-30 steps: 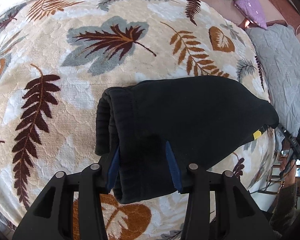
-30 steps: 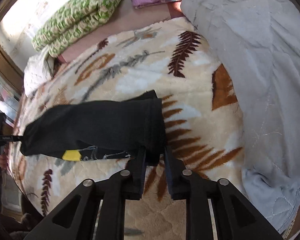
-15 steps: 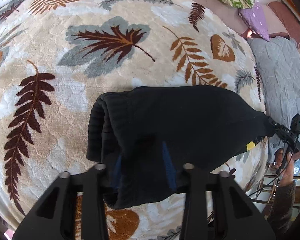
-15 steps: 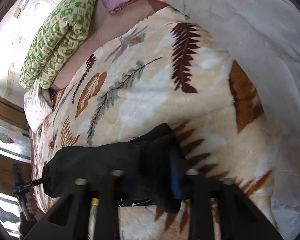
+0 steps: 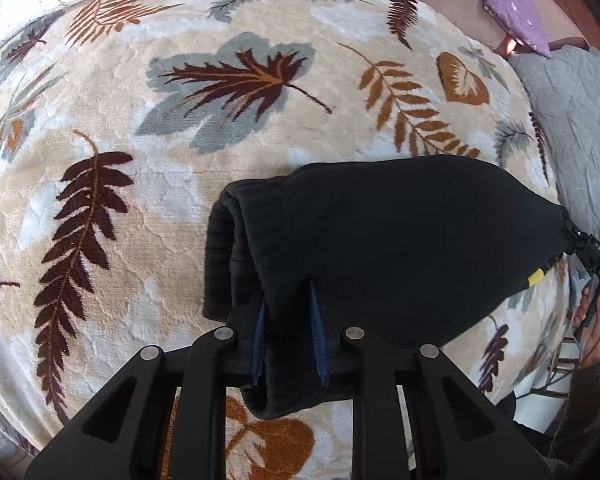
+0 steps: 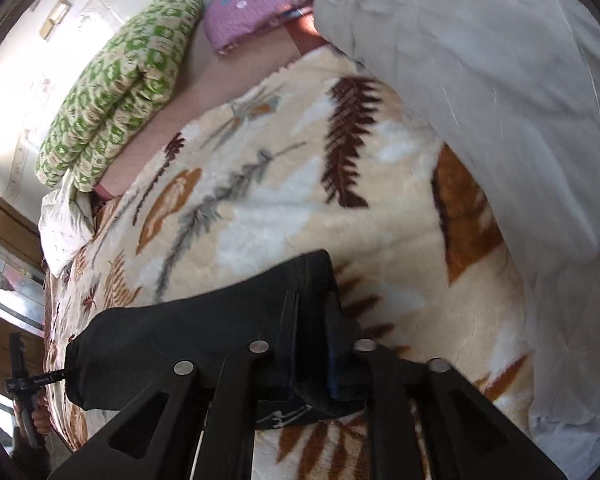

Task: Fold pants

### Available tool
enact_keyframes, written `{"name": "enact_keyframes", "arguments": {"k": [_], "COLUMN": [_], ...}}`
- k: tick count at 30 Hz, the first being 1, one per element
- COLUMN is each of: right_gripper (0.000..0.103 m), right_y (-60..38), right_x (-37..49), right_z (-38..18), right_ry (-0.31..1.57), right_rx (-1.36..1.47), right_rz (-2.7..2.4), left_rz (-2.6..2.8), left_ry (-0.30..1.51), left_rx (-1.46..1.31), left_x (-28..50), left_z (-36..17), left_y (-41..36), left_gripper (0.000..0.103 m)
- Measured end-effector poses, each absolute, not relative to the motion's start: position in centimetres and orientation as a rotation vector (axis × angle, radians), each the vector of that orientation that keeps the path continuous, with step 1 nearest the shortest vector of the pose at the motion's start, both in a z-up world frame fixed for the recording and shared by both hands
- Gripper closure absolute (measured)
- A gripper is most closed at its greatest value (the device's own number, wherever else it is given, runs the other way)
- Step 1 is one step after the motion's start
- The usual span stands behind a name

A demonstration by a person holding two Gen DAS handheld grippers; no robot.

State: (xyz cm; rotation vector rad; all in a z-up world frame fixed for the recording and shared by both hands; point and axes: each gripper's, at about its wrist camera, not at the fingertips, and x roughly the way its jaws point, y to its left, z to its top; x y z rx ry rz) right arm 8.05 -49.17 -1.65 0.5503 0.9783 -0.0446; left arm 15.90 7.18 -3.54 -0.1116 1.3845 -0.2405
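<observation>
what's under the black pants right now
The leaf-print blanket shows all round the black pants, so they seem to lie on it. The fabric hides the blanket directly beneath. Left claw and right claw each pinch an end.

Left gripper (image 5: pixel 288 336): matte black angular linkage arms with triangular cut-outs, four round silver pivot pins, two thin blue finger pads (image 5: pixel 318 344). Right gripper (image 6: pixel 310 354): same black linkage, four silver pins, blue-edged pad. Person: dark knitted sleeve (image 5: pixel 580 408) at the wrist.
</observation>
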Motion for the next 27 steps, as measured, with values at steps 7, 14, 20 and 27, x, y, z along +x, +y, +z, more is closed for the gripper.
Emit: {"name": "enact_keyframes", "arguments": {"k": [7,14,20,27], "right_gripper": [0.065,0.064,0.061,0.095], "right_y": [-51.0,-49.9,-49.5,-48.6], "right_x": [5.2,4.5,4.1,3.7], "right_z": [0.4,-0.7,-1.7,0.2], "right_ry": [0.885,0.904,0.912,0.886], "right_rx": [0.637,0.621,0.619,0.509], "right_rz": [0.017,0.057,0.080,0.063], "left_rz": [-0.312,-0.368,-0.388,-0.242], "left_ry": [1.337,1.396,1.405,1.373], "left_rx": [-0.272,-0.271,-0.103,-0.025], "left_x": [15.5,15.1,13.5,14.7], "left_z": [-1.3,-2.1,-3.3,-3.4], "left_y": [9.5,8.7,6.2,7.3], "left_gripper": [0.083,0.071,0.060,0.090]}}
